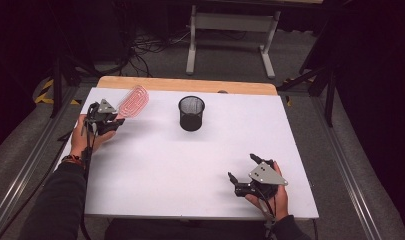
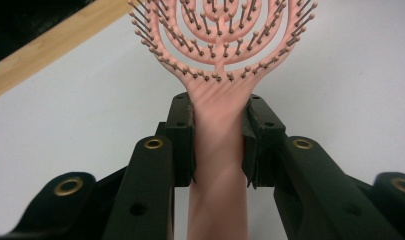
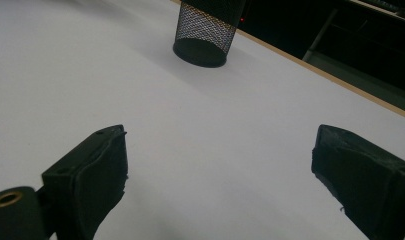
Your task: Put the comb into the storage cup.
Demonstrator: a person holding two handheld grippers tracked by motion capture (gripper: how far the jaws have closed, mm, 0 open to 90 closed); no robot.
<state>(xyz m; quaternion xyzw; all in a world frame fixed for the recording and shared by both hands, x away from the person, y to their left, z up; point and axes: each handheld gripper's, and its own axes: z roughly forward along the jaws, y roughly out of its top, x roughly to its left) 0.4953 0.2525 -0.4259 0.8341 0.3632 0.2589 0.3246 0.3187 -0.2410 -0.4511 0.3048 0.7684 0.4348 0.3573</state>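
Note:
A pink hairbrush (image 1: 133,102) with an open spiral head is held above the far left of the white table (image 1: 190,165). My left gripper (image 1: 115,119) is shut on its handle. In the left gripper view the two black pads clamp the pink handle (image 2: 219,150) from both sides, and the bristled head (image 2: 221,35) points away from me. A black mesh cup (image 1: 191,113) stands upright at the far middle of the table, to the right of the brush. My right gripper (image 1: 241,167) rests near the front right edge, open, with nothing between its fingers (image 3: 95,170). The mesh cup (image 3: 205,32) lies ahead of it.
A wooden strip (image 1: 187,85) runs along the table's far edge. Beyond it stand a white desk frame (image 1: 232,30) and cables on the grey floor. Metal rails flank the table on both sides.

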